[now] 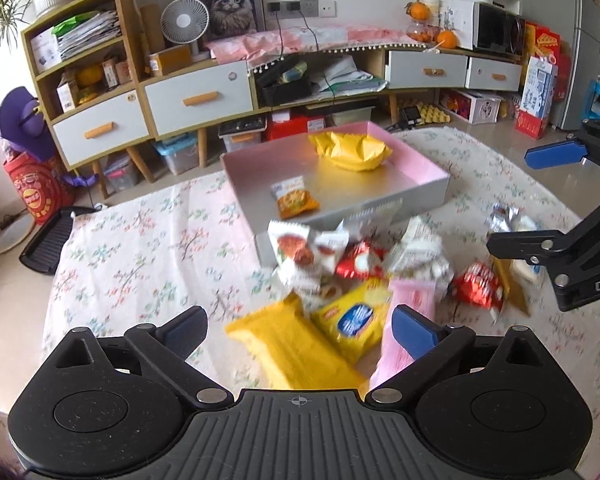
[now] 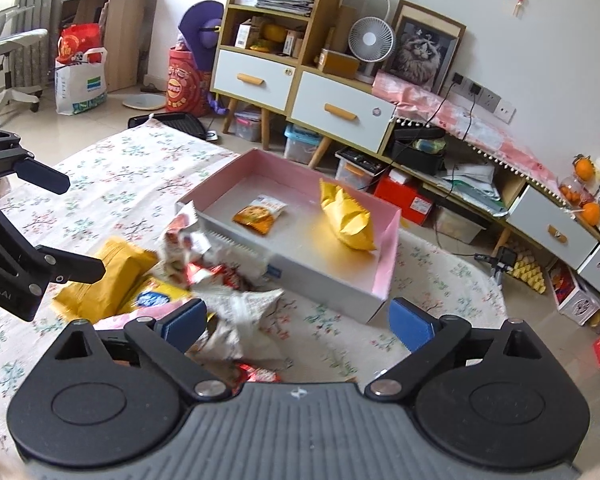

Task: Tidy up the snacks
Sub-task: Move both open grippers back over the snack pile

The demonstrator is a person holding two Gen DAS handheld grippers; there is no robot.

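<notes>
While the left gripper is hanging over the near end of the snack pile, its jaws are standing spread wide with nothing pinched; a yellow packet and a yellow-and-blue packet are lying on the floral cloth between and just ahead of the fingers, and a pink packet is sitting at the right finger. The right gripper is also gaping open, empty, tilting down over a crumpled white wrapper near its left finger. The rest of the pile, red and white packets, is lying against the near wall of the pink-lined box. Inside the box, an orange sachet is resting near the front wall and a crumpled yellow bag toward the far wall. Each gripper is showing at the edge of the other's view, pointing inward at the pile.
</notes>
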